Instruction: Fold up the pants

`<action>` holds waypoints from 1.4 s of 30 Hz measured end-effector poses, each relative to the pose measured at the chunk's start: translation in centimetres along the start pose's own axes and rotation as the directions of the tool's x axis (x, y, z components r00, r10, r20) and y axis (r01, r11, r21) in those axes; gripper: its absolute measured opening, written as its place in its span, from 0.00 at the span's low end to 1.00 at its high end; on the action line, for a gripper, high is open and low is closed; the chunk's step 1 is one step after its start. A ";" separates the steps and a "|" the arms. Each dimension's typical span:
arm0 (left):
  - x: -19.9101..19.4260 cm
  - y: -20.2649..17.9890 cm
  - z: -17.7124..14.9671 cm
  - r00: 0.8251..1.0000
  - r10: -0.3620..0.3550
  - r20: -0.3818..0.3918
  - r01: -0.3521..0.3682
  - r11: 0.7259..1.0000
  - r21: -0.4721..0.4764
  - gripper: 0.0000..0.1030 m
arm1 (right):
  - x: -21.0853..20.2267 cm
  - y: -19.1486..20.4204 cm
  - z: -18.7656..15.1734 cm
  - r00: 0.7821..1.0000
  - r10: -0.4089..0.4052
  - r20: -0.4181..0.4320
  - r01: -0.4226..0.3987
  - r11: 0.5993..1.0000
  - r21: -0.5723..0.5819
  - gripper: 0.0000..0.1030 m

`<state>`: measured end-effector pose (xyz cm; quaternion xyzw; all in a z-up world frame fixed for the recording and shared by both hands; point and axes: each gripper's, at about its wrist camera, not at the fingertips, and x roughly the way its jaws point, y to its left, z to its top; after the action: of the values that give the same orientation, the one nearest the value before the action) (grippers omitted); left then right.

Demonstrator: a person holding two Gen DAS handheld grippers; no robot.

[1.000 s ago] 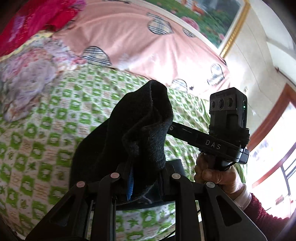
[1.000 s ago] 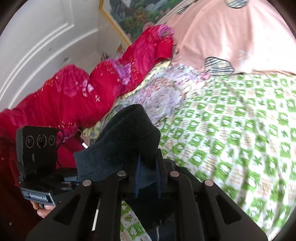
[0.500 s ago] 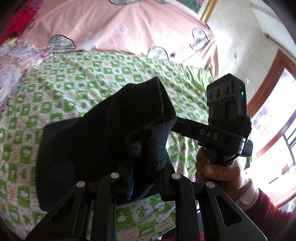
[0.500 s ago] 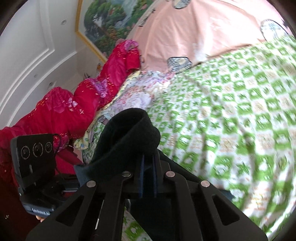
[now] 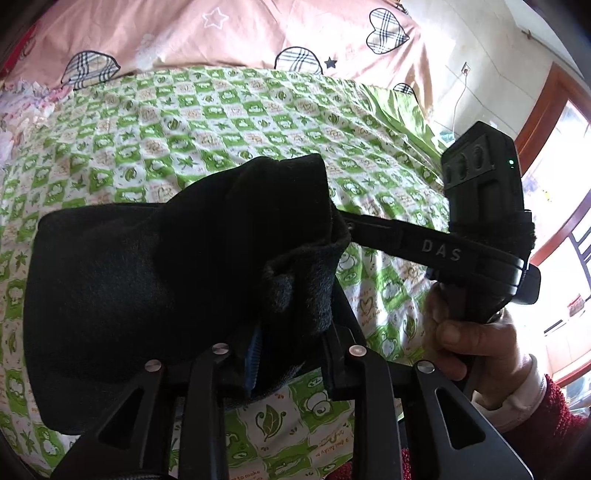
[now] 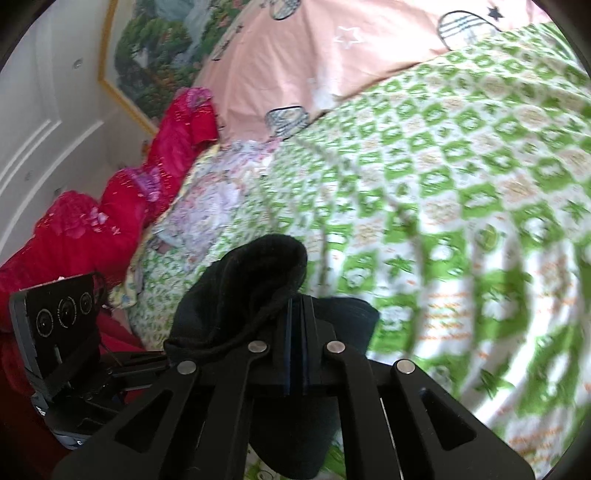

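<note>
The black pants (image 5: 147, 280) hang as a dark bunched mass over the green checked bedsheet (image 5: 229, 122). My left gripper (image 5: 284, 350) is shut on a thick fold of the pants, cloth bulging above the jaws. My right gripper (image 6: 295, 332) is shut on another edge of the pants (image 6: 251, 280), which drape over and below its jaws. In the left wrist view the right gripper's body (image 5: 484, 229) and the hand holding it are at the right. In the right wrist view the left gripper's body (image 6: 59, 332) is at the lower left.
A pink quilt with plaid hearts (image 5: 229, 33) lies at the head of the bed. A red quilt (image 6: 122, 206) and a floral cloth (image 6: 207, 199) lie along the bed's left side. A framed picture (image 6: 155, 51) hangs on the wall. A window (image 5: 565, 206) is at the right.
Both grippers have swung with the pants towards the middle of the green sheet. The red quilt has left the left wrist view. The pants hang lower and spread wider.
</note>
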<state>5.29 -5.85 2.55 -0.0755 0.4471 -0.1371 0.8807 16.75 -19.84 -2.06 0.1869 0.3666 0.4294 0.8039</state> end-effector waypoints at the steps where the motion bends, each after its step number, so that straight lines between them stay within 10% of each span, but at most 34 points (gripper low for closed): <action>1: 0.1 0.0 -0.1 1.000 -0.007 -0.001 0.007 1.000 0.001 0.28 | -0.2 -0.1 0.0 1.000 -0.012 0.003 0.012 1.000 0.003 0.05; 10: -0.3 0.0 -0.7 0.995 -0.099 -0.005 0.099 0.995 -0.026 0.48 | -1.8 -0.3 -0.3 0.992 -0.125 0.025 0.124 0.991 0.055 0.09; 14: -0.9 0.0 -1.2 0.991 -0.135 -0.004 0.135 0.990 -0.037 0.52 | -3.1 -0.2 -0.5 0.987 -0.152 0.057 0.148 0.986 0.077 0.48; 21: -3.2 0.6 -1.8 0.985 -0.168 0.033 0.170 0.984 -0.052 0.55 | -4.0 1.7 -0.1 0.981 -0.174 0.087 0.169 0.984 0.054 0.57; 42: -9.2 11.9 -2.3 0.985 0.051 0.167 0.003 0.951 -0.310 0.74 | -0.2 9.5 0.2 0.924 -0.352 0.147 0.370 0.920 -0.128 0.85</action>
<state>0.29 8.31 5.18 -0.2188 0.3857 -0.0475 0.8951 11.57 -14.70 3.95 0.0791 0.3113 0.2884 0.9021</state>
